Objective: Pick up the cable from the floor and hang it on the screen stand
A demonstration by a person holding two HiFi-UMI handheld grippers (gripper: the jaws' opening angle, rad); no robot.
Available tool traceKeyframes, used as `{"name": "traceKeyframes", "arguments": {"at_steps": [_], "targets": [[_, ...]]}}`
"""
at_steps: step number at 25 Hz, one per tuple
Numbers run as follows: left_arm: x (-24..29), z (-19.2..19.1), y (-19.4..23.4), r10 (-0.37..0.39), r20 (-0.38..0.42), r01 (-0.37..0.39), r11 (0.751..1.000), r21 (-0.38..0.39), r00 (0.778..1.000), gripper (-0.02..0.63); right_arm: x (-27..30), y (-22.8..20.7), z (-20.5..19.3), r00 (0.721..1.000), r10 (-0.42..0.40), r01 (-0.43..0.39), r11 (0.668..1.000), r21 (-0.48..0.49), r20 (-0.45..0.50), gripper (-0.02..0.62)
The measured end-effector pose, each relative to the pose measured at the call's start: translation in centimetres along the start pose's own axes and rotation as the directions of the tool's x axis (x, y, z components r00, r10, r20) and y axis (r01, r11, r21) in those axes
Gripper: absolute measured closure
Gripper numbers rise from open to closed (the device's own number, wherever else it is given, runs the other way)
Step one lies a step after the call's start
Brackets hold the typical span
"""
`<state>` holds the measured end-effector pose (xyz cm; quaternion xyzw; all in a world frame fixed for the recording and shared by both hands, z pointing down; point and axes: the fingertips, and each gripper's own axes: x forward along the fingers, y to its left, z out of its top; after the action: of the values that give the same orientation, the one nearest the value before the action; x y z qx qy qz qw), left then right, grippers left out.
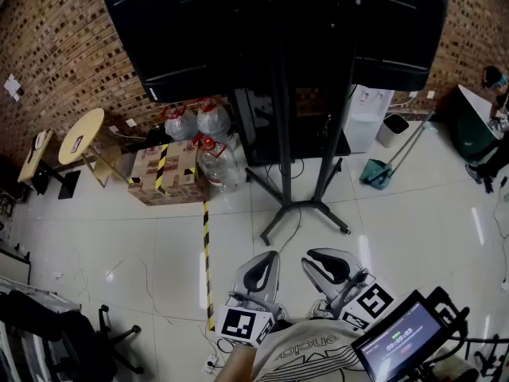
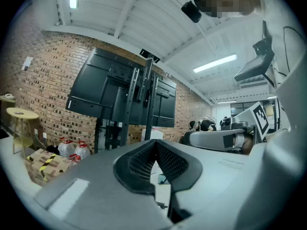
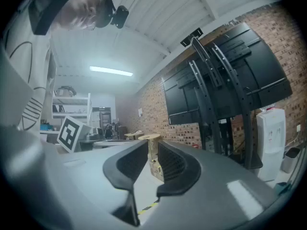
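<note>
The big black screen (image 1: 270,30) hangs on its black stand (image 1: 306,207) ahead of me; it also shows in the left gripper view (image 2: 115,90) and the right gripper view (image 3: 225,85). A thin cable (image 1: 146,283) lies loose on the white floor at the lower left, left of both grippers. My left gripper (image 1: 259,275) is held level near my body, its pads meeting at the tips with nothing between them. Beside it my right gripper (image 1: 329,266) points level, jaws a little apart and empty.
A taped cardboard box (image 1: 163,173) and water bottles (image 1: 215,161) stand left of the stand. A yellow-black tape line (image 1: 207,261) runs along the floor. Round wooden tables (image 1: 79,134) sit far left, a water dispenser (image 1: 367,118) and broom (image 1: 380,169) right, a chair (image 1: 111,341) lower left.
</note>
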<state>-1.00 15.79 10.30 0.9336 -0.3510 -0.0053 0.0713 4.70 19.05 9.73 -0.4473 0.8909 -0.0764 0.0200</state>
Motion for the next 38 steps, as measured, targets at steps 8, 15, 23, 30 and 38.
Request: {"name": "traceKeyframes", "arguments": {"at_steps": [8, 15, 23, 30, 38], "targets": [[-0.6, -0.5, 5.7, -0.002, -0.003, 0.002, 0.999, 0.042, 1.000, 0.586, 4.8, 0.0, -2.6, 0.998, 0.016, -0.016, 1.000, -0.007, -0.065, 0.526], [0.2, -3.7, 11.4, -0.013, -0.073, 0.016, 0.999, 0.043, 0.997, 0.586, 7.7, -1.6, -6.1, 0.984, 0.068, -0.072, 0.997, -0.024, -0.163, 0.526], [5.0, -13.2, 15.8, -0.009, -0.182, 0.018, 0.999, 0.049, 0.983, 0.586, 10.7, -8.5, -17.2, 0.957, 0.164, -0.145, 0.985, 0.092, -0.241, 0.516], [10.9, -31.3, 22.3, -0.051, -0.237, 0.074, 0.993, 0.091, 0.970, 0.586, 16.8, -15.1, -36.8, 0.903, 0.263, -0.270, 0.962, 0.027, -0.340, 0.508], [13.4, -56.5, 27.9, -0.095, -0.318, 0.130, 0.987, 0.091, 0.943, 0.586, 20.6, -18.1, -63.7, 0.772, 0.406, -0.457, 0.889, 0.015, -0.489, 0.492]]}}
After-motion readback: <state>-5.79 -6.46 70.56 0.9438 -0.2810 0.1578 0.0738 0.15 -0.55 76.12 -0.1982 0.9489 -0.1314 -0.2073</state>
